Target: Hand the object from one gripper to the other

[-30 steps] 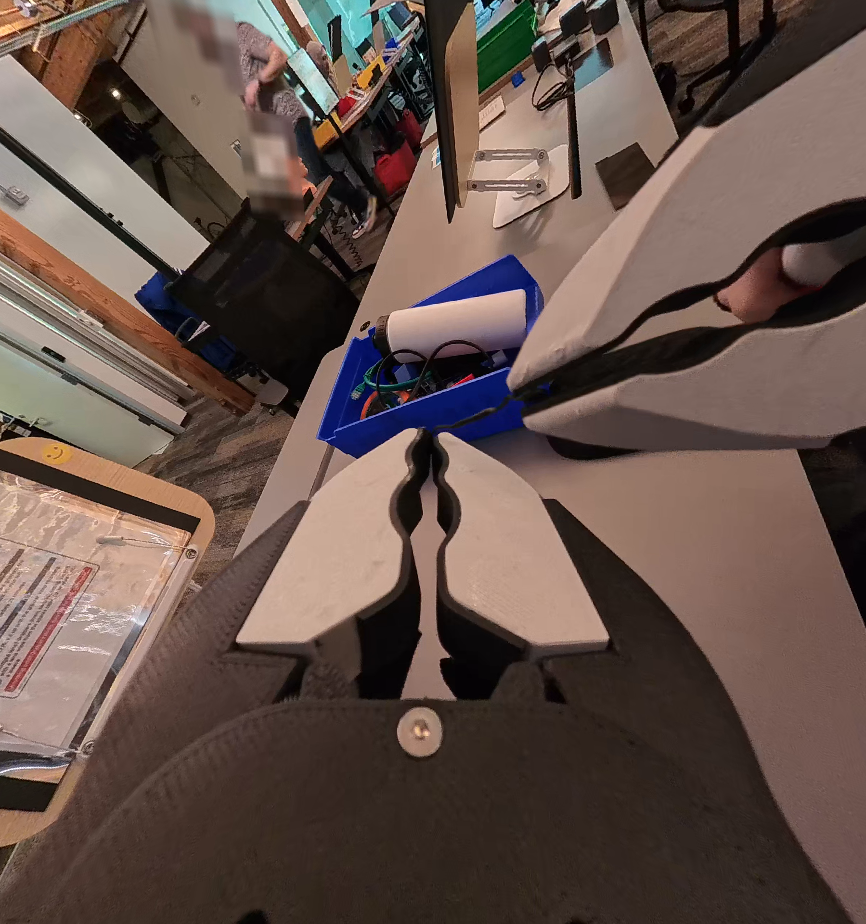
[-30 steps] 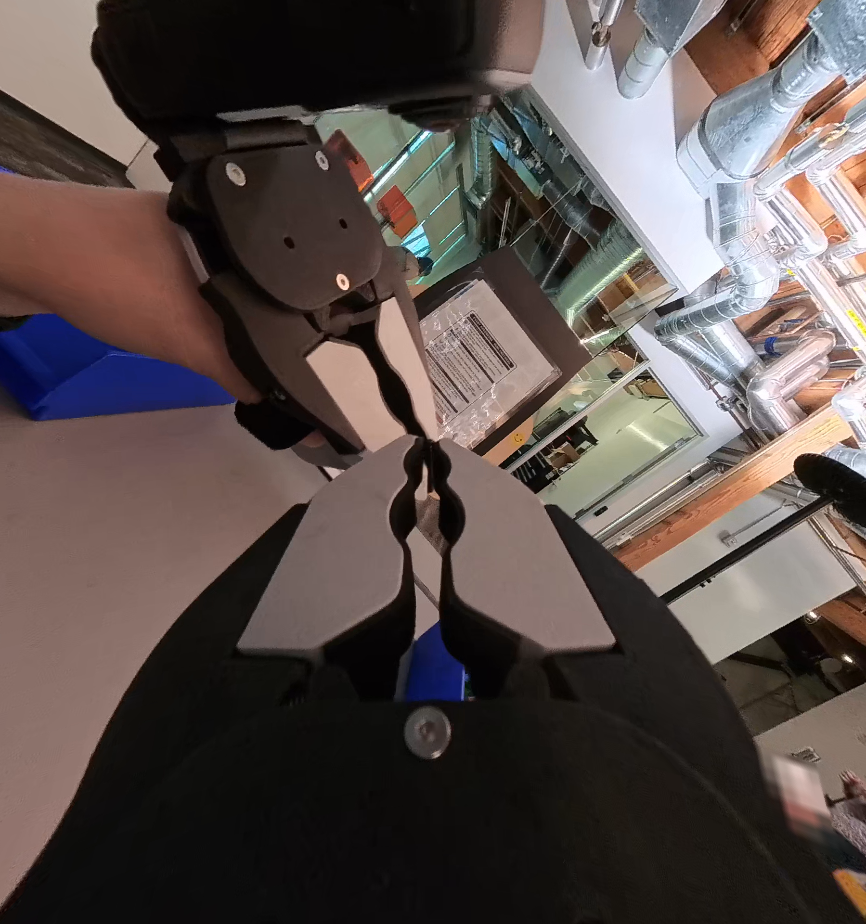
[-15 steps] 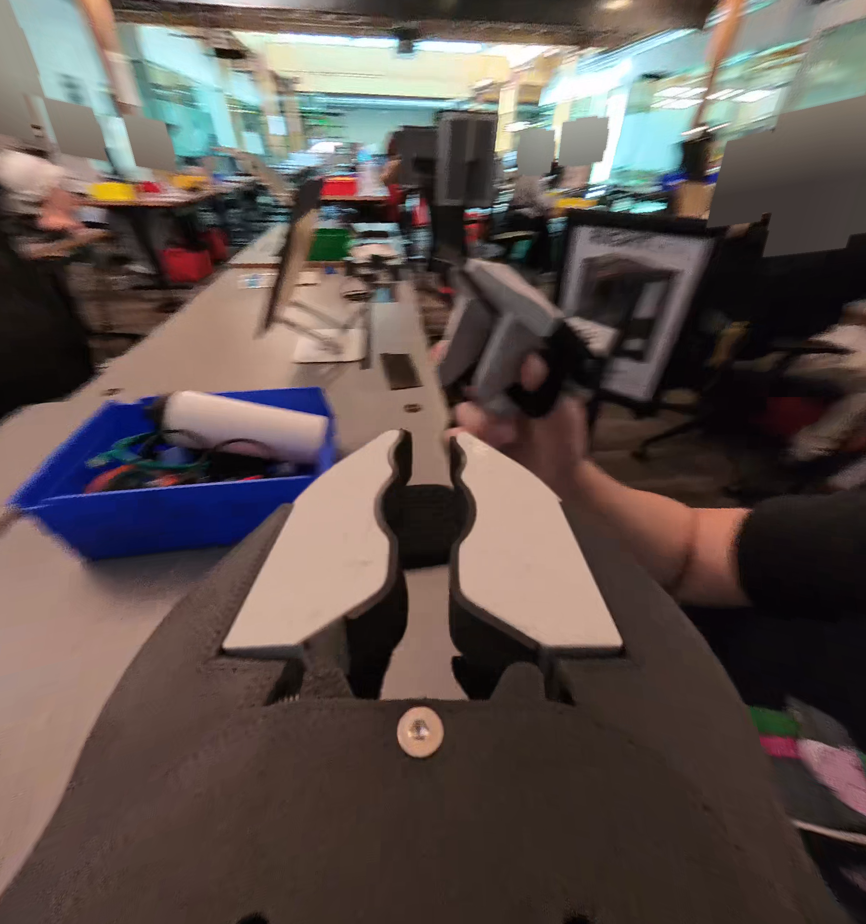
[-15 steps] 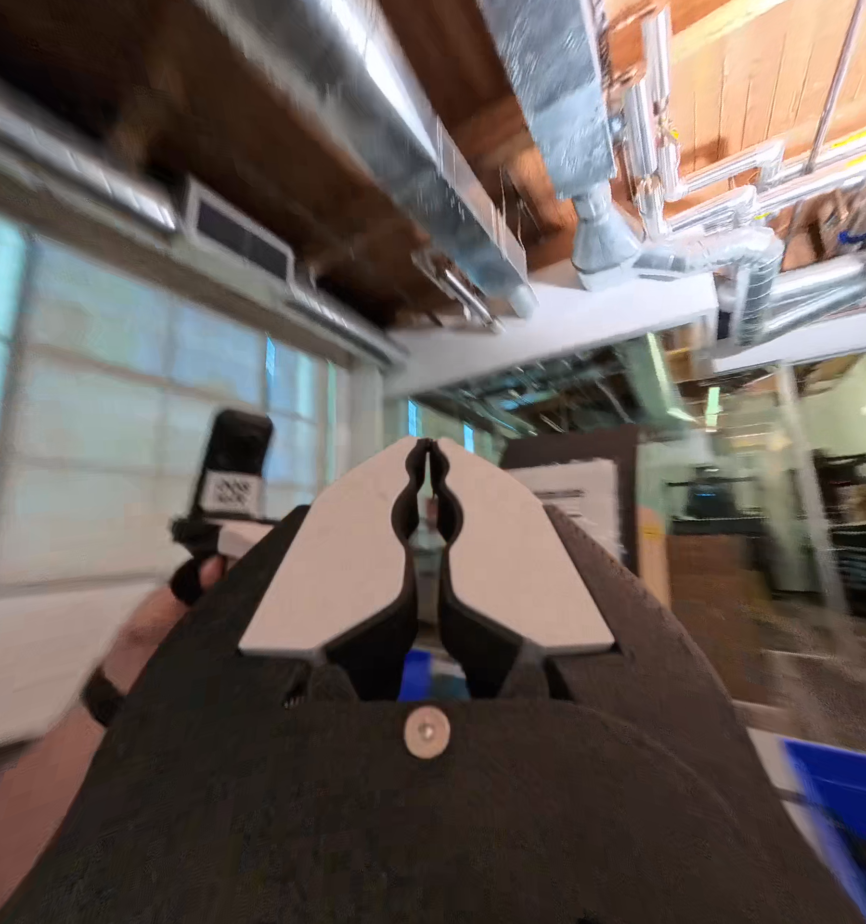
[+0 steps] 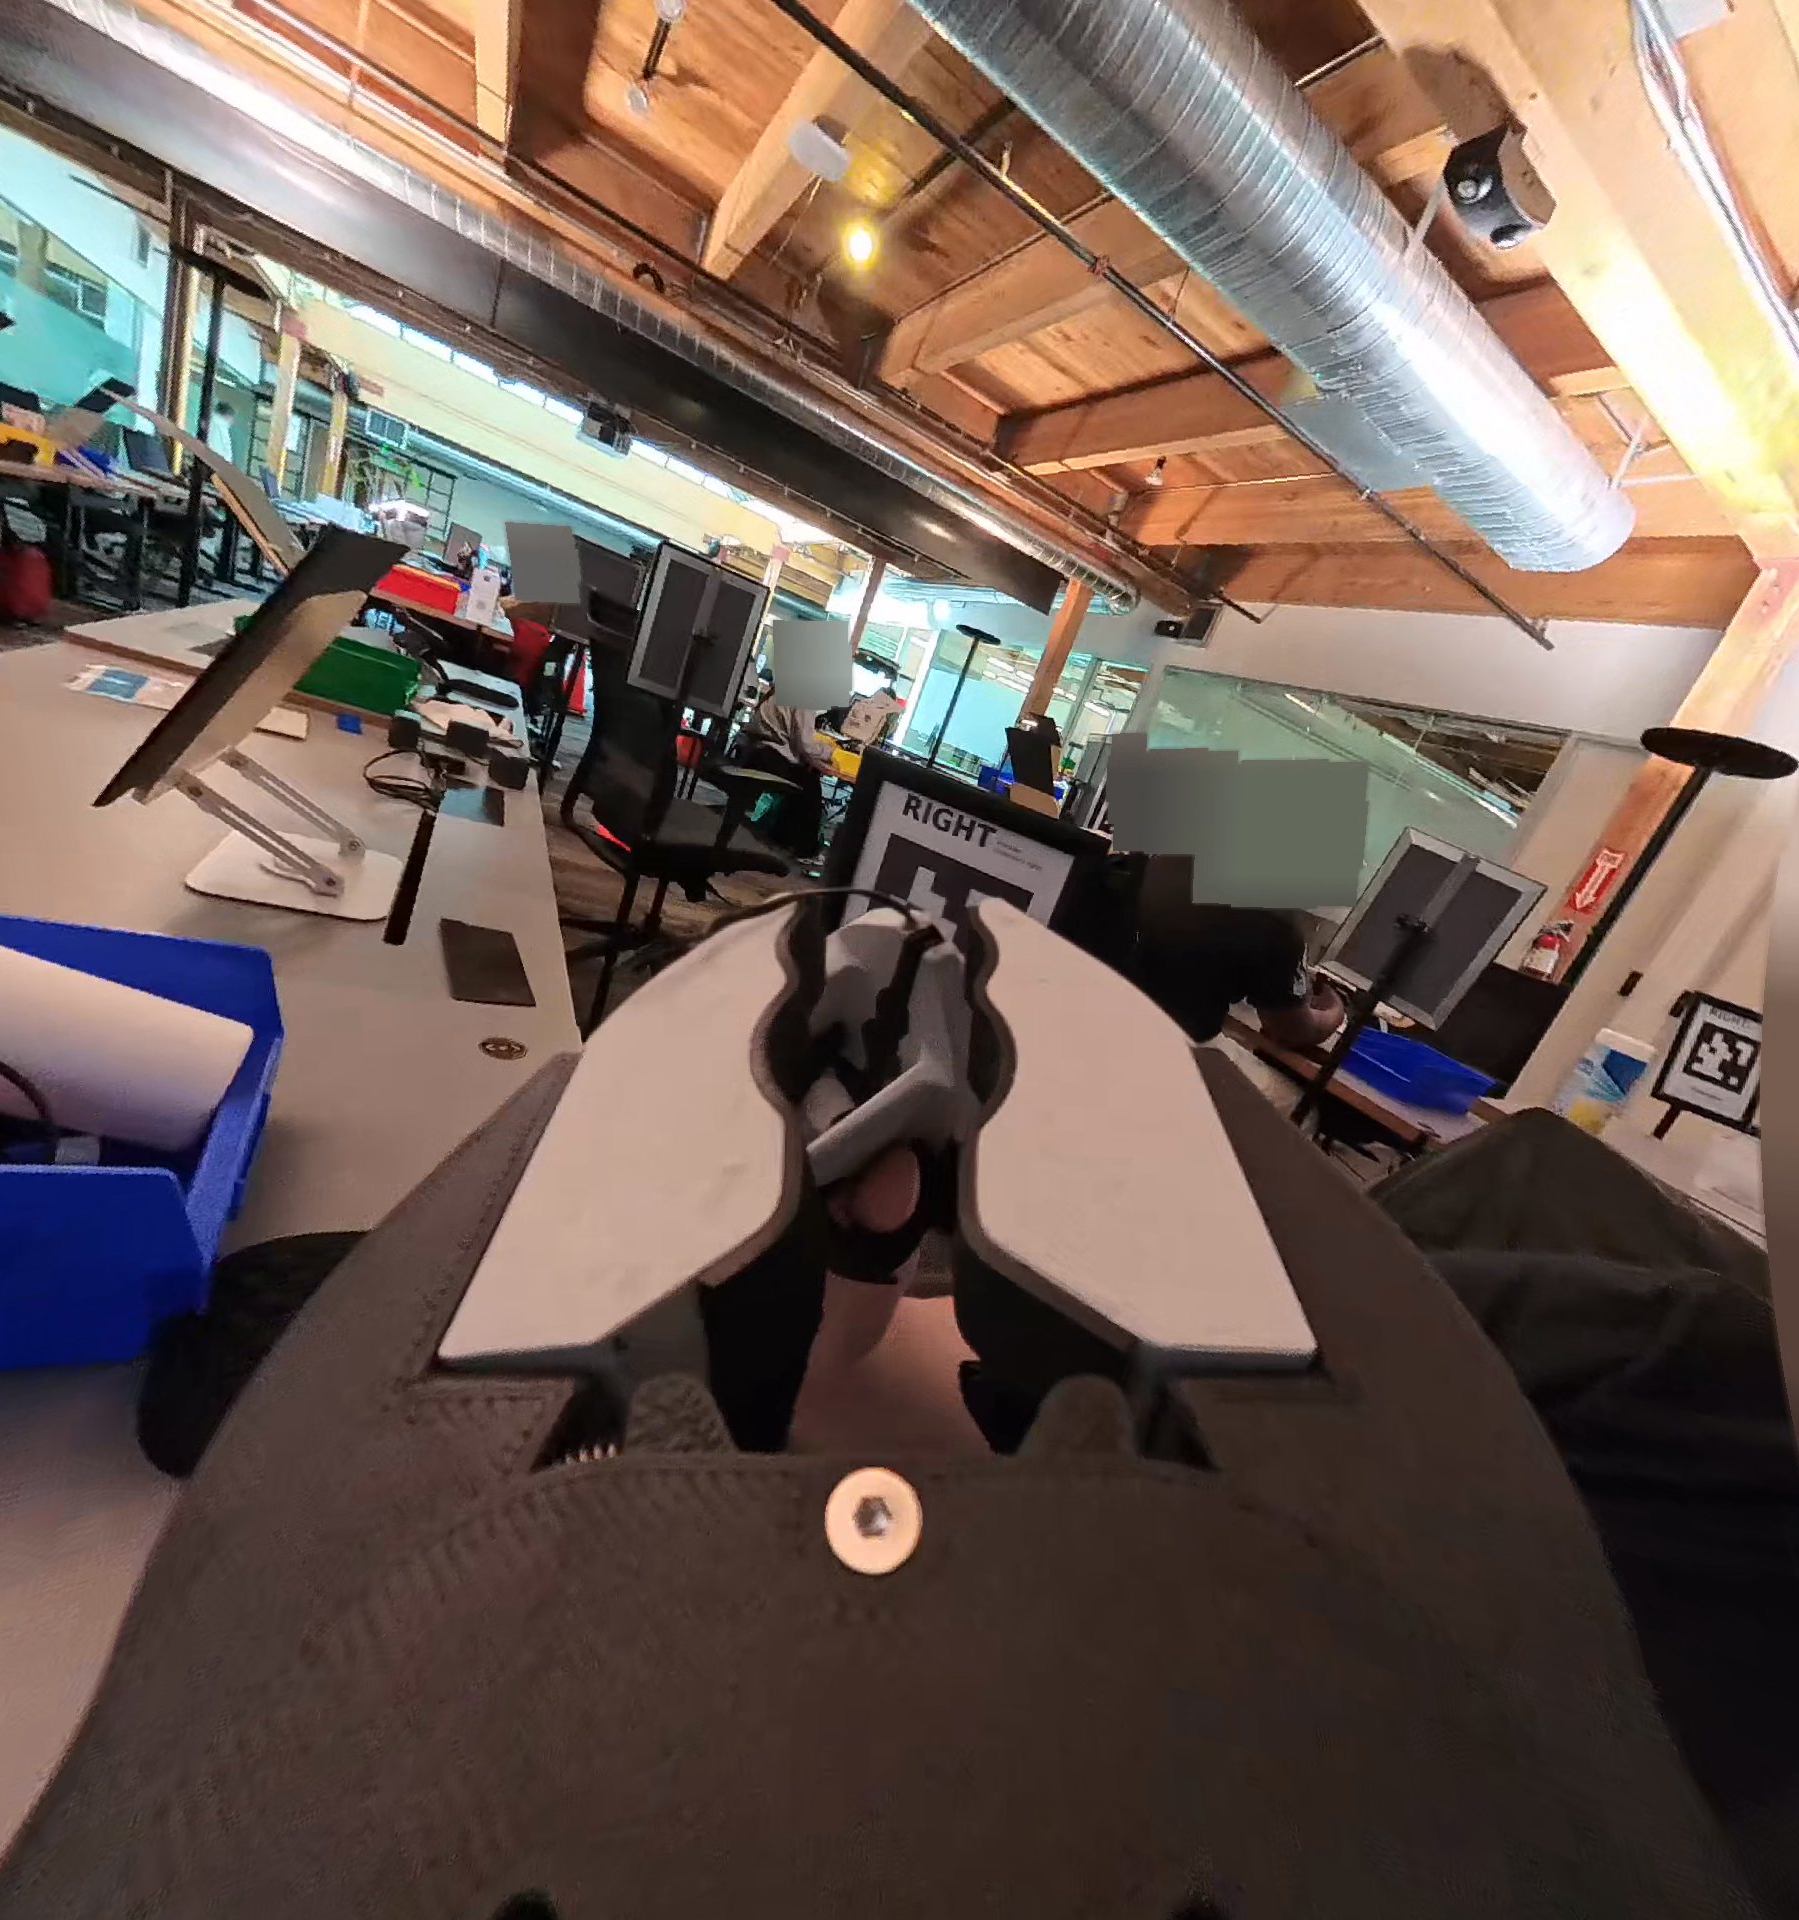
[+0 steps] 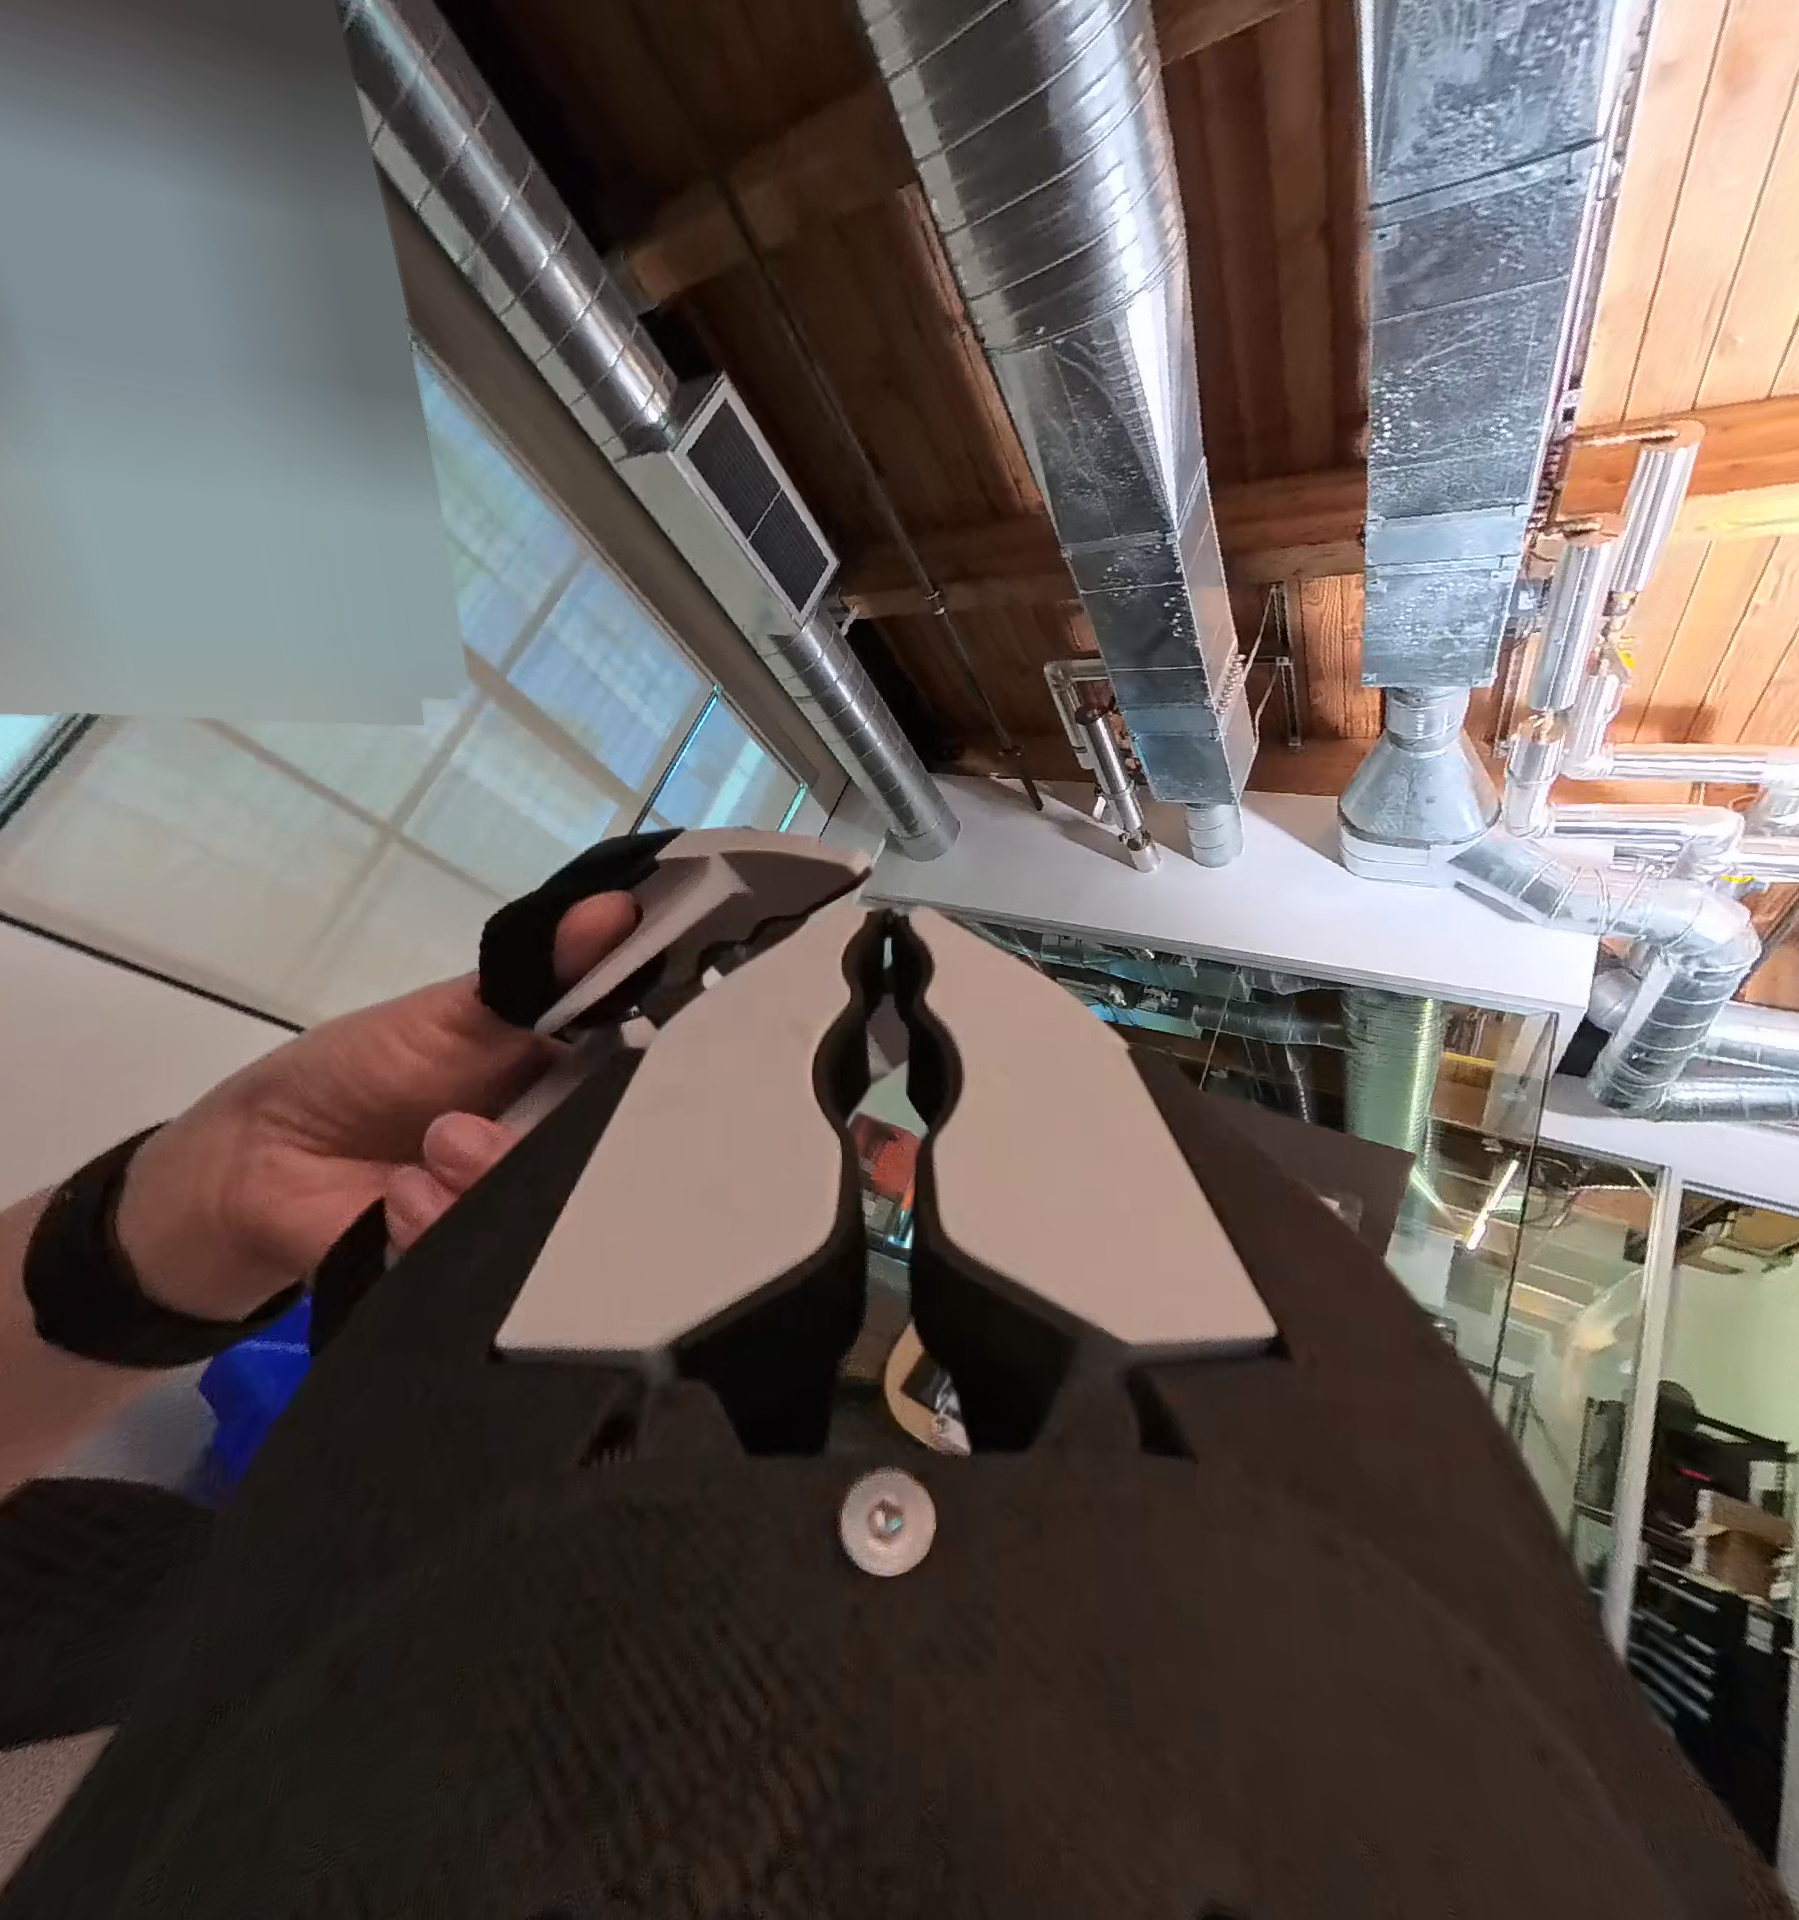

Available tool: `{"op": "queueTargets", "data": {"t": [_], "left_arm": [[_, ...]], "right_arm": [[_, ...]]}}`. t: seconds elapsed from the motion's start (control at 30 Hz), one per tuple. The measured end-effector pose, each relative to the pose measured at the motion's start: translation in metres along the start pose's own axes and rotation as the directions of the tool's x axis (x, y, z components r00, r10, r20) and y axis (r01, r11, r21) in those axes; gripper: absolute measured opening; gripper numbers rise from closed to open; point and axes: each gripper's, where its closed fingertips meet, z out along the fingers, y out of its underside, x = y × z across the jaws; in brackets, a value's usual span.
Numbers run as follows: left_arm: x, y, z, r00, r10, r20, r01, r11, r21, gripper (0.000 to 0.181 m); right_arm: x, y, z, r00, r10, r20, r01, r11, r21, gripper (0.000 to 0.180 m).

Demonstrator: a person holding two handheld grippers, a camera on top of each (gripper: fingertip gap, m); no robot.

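Note:
My left gripper [image 5: 884, 914] is open, with a clear gap between its grey fingers and nothing held. Through that gap I see my right gripper [image 5: 879, 1029] close in front, pointing up, with a thin black wire [image 5: 827, 897] arcing from its tip. In the right wrist view my right gripper [image 6: 887, 920] is shut and aimed at the ceiling. The wire itself barely shows there. The left gripper's fingers [image 6: 729, 883], held by a hand [image 6: 282, 1143], come in from the left, their tip right beside my right fingertips.
A blue bin [image 5: 64, 1247] with a white roll [image 5: 74, 1039] and cables stands on the grey table [image 5: 375, 1039] at the left. A tilted monitor on a stand [image 5: 240, 675] is farther back. An office chair [image 5: 656, 821] and people stand beyond the table.
Both grippers have lifted off the table and tilted up toward the ceiling. My left gripper has gone from shut to open. My right gripper has stayed shut.

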Motion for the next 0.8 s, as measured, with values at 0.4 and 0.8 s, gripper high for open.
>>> {"op": "queueTargets", "data": {"t": [0.4, 0.8], "left_arm": [[-0.015, -0.004, -0.008, 0.962, 0.237, 0.135, -0.233, 0.971, -0.044, 0.000], [-0.041, 0.004, -0.020, 0.758, 0.586, 0.286, -0.481, 0.799, -0.361, 0.000]], "right_arm": [[0.004, 0.026, 0.004, 0.996, -0.084, -0.017, 0.078, 0.971, -0.225, 0.002], [0.004, 0.068, -0.004, 1.000, 0.019, 0.021, 0.001, 0.700, -0.714, 0.002]]}}
